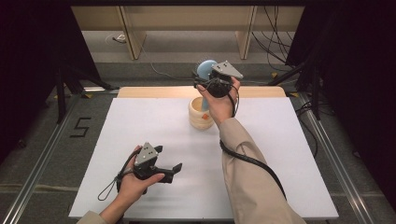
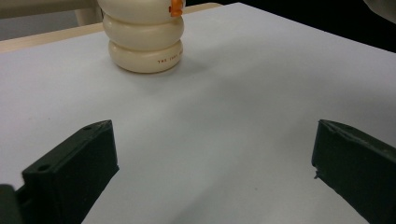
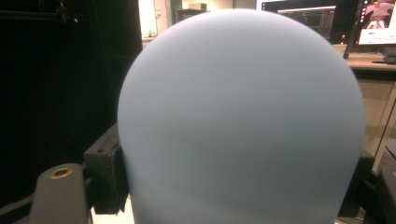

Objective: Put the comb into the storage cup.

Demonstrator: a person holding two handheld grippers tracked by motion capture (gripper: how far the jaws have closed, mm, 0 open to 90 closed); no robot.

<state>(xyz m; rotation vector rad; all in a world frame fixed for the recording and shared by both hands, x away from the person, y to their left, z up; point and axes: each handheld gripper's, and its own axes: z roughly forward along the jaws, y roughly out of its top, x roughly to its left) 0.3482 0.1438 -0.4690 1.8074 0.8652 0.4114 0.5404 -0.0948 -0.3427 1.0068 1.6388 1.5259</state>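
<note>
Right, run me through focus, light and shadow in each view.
High view: evenly lit white table, dark surroundings, cream ribbed cup slightly soft. Left gripper view: black jaws blurred up close, the cup sharper, with a faint shadow at its base. Right gripper view: smooth blue-grey dome-shaped object close up, softly shaded, blocking most of the background.

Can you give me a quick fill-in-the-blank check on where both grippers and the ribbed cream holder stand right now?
1. The right gripper is shut on a rounded thing coloured ____.
2. The left gripper hovers over the white table with its jaws ____.
3. The ribbed cream holder stands ____ on the table.
4. The holder bears a small ____ mark near its top.

Missing words: blue; open; upright; orange
</note>
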